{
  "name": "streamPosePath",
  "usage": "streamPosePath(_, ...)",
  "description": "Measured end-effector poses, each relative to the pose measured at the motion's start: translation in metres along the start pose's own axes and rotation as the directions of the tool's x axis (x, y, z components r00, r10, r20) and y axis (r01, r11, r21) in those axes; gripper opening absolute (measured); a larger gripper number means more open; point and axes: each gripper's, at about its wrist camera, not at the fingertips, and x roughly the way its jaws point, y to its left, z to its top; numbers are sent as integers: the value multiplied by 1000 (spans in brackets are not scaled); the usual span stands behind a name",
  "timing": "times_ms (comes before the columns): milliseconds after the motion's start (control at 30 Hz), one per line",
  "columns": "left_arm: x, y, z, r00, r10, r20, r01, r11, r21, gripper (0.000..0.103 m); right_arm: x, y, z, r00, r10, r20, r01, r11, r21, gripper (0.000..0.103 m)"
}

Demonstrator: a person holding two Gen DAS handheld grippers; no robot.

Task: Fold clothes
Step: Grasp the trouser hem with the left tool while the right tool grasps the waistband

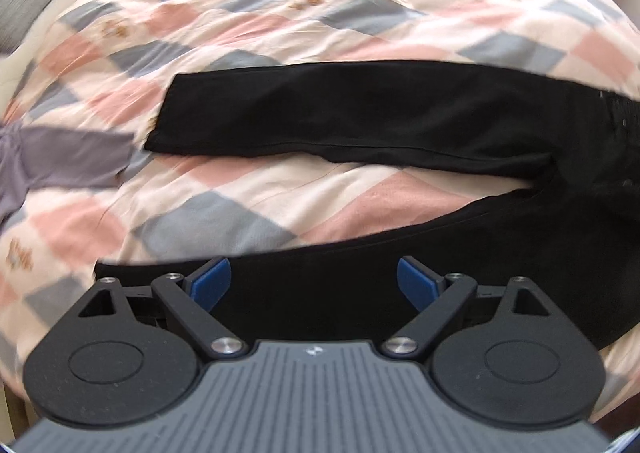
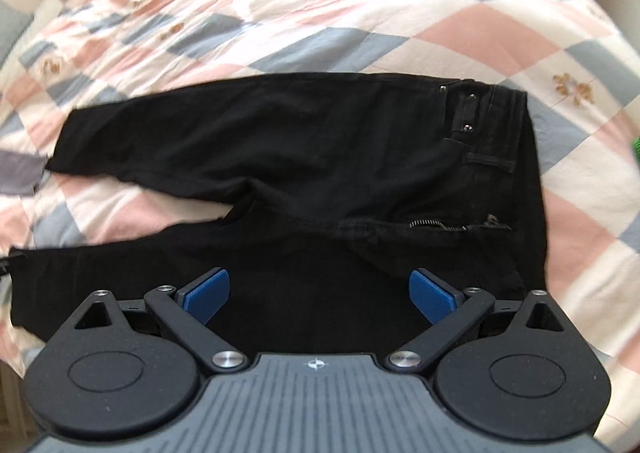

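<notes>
On top of a bed covered by a pink, grey and cream checked quilt (image 2: 460, 33), a pair of black jeans (image 2: 320, 141) is lying flat and unfolded. The waistband (image 2: 508, 121) is sitting toward the right of the right wrist view, with rivets, a belt loop and a partly open zipper (image 2: 440, 225) showing. Both legs are extending leftward and are spreading apart, leaving a wedge of quilt showing between them.

The right gripper (image 2: 319, 295) is hovering over the near leg, close to the crotch area. Its jaws are standing wide apart, with nothing held between the blue pads (image 2: 206, 295). Whether the pads are touching the fabric cannot be told.

The left gripper (image 1: 314, 285) is positioned over the near leg farther toward the cuff end. Its jaws are likewise spread wide and are gripping nothing; black fabric is filling the gap between its blue pads (image 1: 210, 285). In the left wrist view, the far leg (image 1: 320, 121) is running across the middle of the frame, its cuff ending at the left, while the near leg (image 1: 360, 277) is curving along the lower part of the frame beneath the gripper.

A grey-purple garment (image 1: 52, 161) is lying on the quilt at the left, just beyond the far leg's cuff. Part of this view is motion-blurred.
</notes>
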Motion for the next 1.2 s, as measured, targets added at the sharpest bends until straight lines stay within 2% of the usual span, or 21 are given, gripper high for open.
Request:
streamPosePath(133, 38, 5, 20, 997, -75, 36, 71, 993, 95, 89, 21, -20, 12, 999, 37, 34, -36, 999, -20, 97)
streamPosePath(267, 74, 10, 49, 988, -148, 51, 135, 971, 195, 89, 37, -28, 33, 996, 70, 52, -66, 995, -73, 97)
streamPosePath(367, 100, 14, 76, 979, -199, 55, 179, 950, 257, 88, 53, -34, 55, 993, 116, 12, -115, 990, -78, 97)
streamPosePath(433, 118, 18, 99, 969, -243, 52, 218, 930, 296, 87, 66, -34, 72, 989, 144, -28, -146, 985, -97, 93)
streamPosePath(467, 127, 20, 109, 962, -268, 47, 240, 916, 322, 83, 73, -33, 81, 988, 150, -46, -155, 980, -122, 88)
streamPosePath(533, 145, 23, 129, 953, -301, 34, 268, 888, 373, 70, 86, -31, 98, 988, 140, -71, -152, 967, -203, 81)
streamPosePath(600, 163, 26, 148, 949, -315, 25, 274, 862, 427, 41, 97, -31, 118, 988, 131, -83, -150, 944, -293, 70)
streamPosePath(700, 186, 34, 179, 945, -324, 44, 262, 830, 492, 41, 109, -37, 152, 988, 132, -77, -151, 915, -374, 67)
streamPosePath(767, 196, 39, 197, 930, -366, 34, 296, 801, 521, 46, 114, -40, 173, 987, 145, -73, -162, 899, -407, 67)
streamPosePath(800, 201, 41, 207, 922, -386, 29, 313, 785, 534, 55, 117, -42, 184, 986, 151, -71, -167, 890, -424, 67)
streamPosePath(833, 206, 44, 215, 914, -406, 22, 329, 769, 548, 59, 120, -44, 193, 984, 160, -79, -179, 882, -436, 67)
streamPosePath(933, 223, 47, 234, 893, -449, -39, 381, 705, 598, 60, 133, -46, 214, 975, 176, -136, -220, 858, -465, 67)
streamPosePath(1033, 239, 53, 251, 887, -453, -91, 407, 670, 621, 53, 150, -51, 227, 955, 201, -220, -284, 837, -467, 67)
streamPosePath(1100, 248, 61, 259, 873, -468, -136, 445, 652, 614, 41, 162, -53, 230, 940, 206, -271, -314, 830, -461, 67)
streamPosePath(1133, 253, 64, 262, 868, -469, -161, 461, 643, 612, 40, 167, -55, 231, 934, 208, -292, -327, 827, -457, 67)
streamPosePath(1200, 262, 68, 265, 867, -458, -196, 470, 625, 624, 30, 176, -60, 231, 921, 206, -330, -345, 826, -446, 66)
